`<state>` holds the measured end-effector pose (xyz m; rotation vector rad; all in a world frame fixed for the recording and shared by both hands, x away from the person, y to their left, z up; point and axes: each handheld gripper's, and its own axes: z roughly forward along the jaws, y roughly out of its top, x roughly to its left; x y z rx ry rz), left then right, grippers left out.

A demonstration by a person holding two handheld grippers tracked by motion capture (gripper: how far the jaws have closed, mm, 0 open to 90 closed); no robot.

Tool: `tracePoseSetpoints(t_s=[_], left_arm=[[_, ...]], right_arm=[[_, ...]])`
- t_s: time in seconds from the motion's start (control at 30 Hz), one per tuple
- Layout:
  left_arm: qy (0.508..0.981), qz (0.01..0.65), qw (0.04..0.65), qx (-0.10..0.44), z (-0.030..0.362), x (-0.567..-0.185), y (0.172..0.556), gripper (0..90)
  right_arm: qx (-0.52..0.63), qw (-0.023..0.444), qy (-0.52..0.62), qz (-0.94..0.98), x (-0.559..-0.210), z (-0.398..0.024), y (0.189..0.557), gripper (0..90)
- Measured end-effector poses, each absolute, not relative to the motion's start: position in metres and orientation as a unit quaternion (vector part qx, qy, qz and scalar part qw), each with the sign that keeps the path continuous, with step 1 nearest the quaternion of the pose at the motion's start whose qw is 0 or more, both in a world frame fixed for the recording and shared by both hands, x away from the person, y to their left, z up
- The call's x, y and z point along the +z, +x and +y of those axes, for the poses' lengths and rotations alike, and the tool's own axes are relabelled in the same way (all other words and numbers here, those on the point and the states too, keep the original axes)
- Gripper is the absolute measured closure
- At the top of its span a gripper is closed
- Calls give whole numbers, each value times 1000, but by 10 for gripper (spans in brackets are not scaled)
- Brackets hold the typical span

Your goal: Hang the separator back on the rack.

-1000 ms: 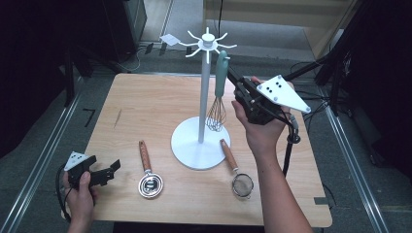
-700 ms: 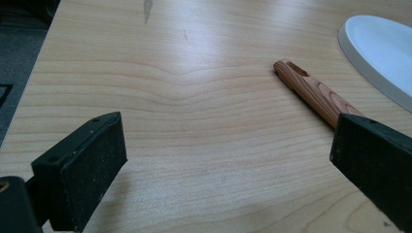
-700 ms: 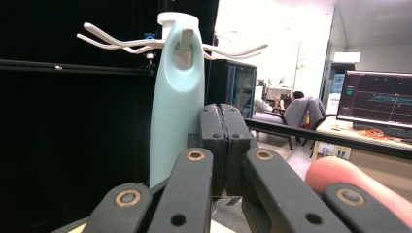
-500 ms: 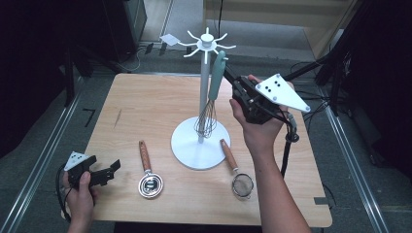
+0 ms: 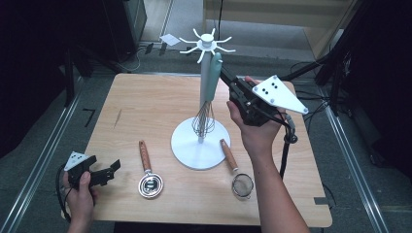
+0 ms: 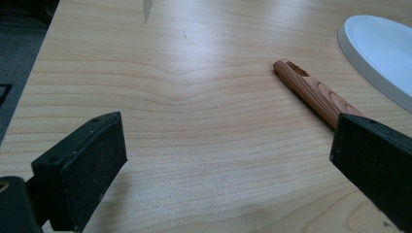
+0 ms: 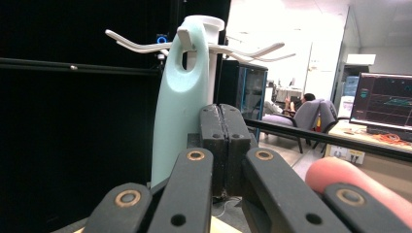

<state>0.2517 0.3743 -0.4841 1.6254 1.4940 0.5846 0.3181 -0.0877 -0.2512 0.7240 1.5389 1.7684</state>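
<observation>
Black two-jaw tool (image 5: 232,89) with brass-coloured screws, dotted grey triangular plate (image 5: 278,93), trailing black cable (image 5: 285,148).

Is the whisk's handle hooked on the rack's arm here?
Touching. The right gripper view shows the whisk handle's hole threaded over a rack arm, resting on it.

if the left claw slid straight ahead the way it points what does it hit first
Probably the wooden handle of the round metal strainer: it lies just ahead of the open left claw, toward its right jaw. The white stand base lies beyond.
</observation>
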Motion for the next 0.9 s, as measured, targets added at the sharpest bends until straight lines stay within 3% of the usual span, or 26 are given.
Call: tracePoseSetpoints(t_s=[0.9], left_arm=[[647,594,416,234,374,-484,252,0]], right_arm=[[676,329,280,597,-257,-91,313,900]])
